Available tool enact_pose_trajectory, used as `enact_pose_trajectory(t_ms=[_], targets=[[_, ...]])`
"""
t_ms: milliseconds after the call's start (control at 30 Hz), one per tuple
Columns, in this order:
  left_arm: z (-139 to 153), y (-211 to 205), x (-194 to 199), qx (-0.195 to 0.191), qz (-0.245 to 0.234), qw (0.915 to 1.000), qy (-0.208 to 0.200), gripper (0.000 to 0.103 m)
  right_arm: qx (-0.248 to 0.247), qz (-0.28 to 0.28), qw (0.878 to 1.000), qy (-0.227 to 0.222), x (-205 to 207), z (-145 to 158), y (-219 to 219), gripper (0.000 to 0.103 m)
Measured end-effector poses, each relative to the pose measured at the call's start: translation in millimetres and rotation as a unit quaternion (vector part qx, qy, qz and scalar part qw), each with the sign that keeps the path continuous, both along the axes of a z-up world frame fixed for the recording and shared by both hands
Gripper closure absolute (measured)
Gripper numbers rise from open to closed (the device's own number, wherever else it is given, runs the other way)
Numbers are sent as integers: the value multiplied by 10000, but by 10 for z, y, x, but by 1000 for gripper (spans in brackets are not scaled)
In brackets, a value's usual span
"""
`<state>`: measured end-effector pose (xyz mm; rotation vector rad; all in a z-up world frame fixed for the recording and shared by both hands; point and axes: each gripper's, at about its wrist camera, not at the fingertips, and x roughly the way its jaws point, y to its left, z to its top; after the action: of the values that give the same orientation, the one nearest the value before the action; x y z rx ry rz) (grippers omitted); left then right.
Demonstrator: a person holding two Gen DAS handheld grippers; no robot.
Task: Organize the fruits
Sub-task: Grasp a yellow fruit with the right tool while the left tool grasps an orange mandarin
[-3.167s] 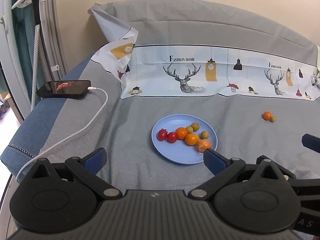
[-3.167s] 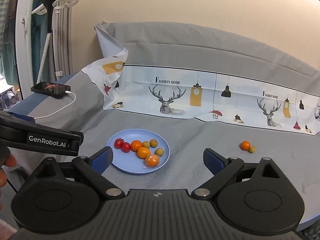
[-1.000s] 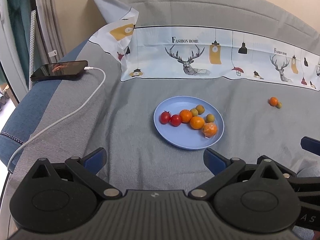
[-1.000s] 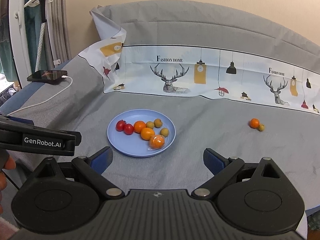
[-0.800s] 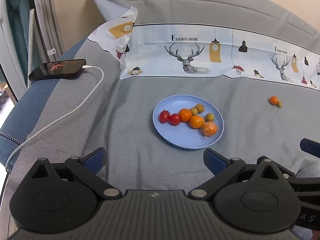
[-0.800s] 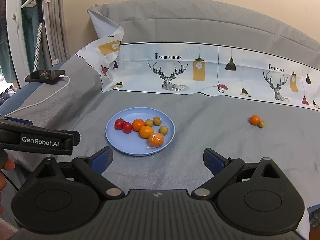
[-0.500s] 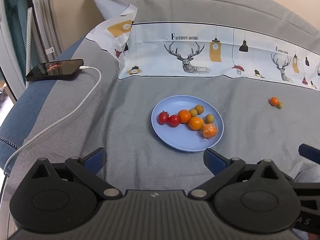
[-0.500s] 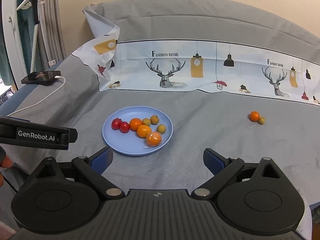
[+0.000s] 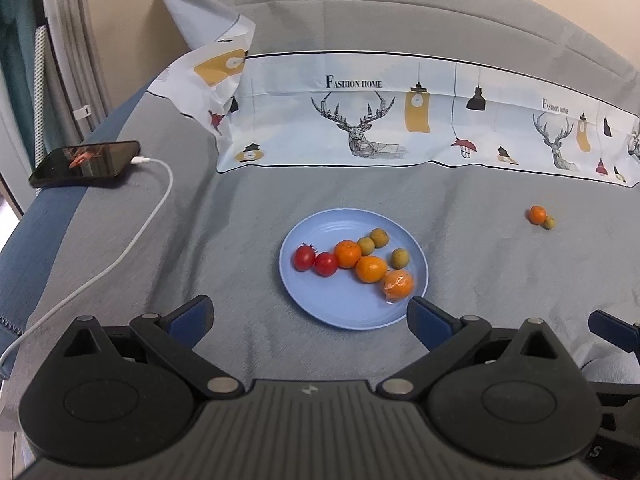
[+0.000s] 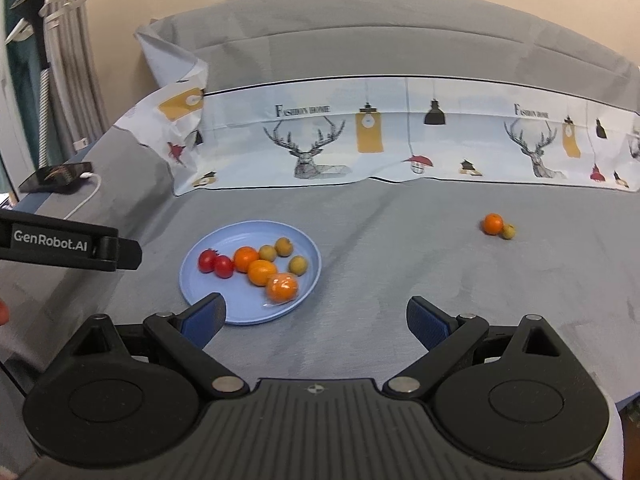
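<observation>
A grey fabric-covered bed (image 9: 500,272) is filling both views. A round pale-blue plastic plate (image 9: 344,312) is sitting on it, holding tomatoes and oranges. The left gripper (image 9: 310,316) and right gripper (image 10: 316,318) are hovering spread wide, holding nothing. A small orange (image 10: 492,224) is lying well right of the plate, touching a small yellow-green fruit (image 10: 509,231).

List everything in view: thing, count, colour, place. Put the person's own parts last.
plate: one, blue, middle of the grey sheet
tomatoes: two, red, left on the plate
oranges: three on the plate, the nearest one wrapped in clear film
small fruits: three, yellow-green, far side of the plate
loose orange: one, on the sheet right of the plate
loose small fruit: one, yellow-green, touching it
phone: one, black, far left, white cable plugged in
printed cloth: one, white with deer, behind the plate
left tongs: open, empty
right tongs: open, empty
</observation>
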<state>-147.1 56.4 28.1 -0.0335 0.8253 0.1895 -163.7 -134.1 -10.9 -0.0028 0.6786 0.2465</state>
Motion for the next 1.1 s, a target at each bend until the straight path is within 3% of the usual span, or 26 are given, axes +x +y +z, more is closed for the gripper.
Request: enact_pose_trajectory(t_ms=[367, 633, 867, 1100], targets=[[-110, -246, 440, 108, -191, 9996, 197, 0, 210, -464, 9985, 185, 309, -99, -331, 6], [-248, -507, 941, 100, -433, 9985, 307, 0, 168, -1169, 9927, 234, 773, -322, -744, 6], [-454, -792, 1485, 171, -705, 9964, 435, 0, -6, -2084, 9776, 307, 1499, -777, -1281, 6], [-774, -1099, 2189, 197, -789, 9940, 730, 0, -438, -2762, 9595, 334, 2397, -1445, -1851, 6]])
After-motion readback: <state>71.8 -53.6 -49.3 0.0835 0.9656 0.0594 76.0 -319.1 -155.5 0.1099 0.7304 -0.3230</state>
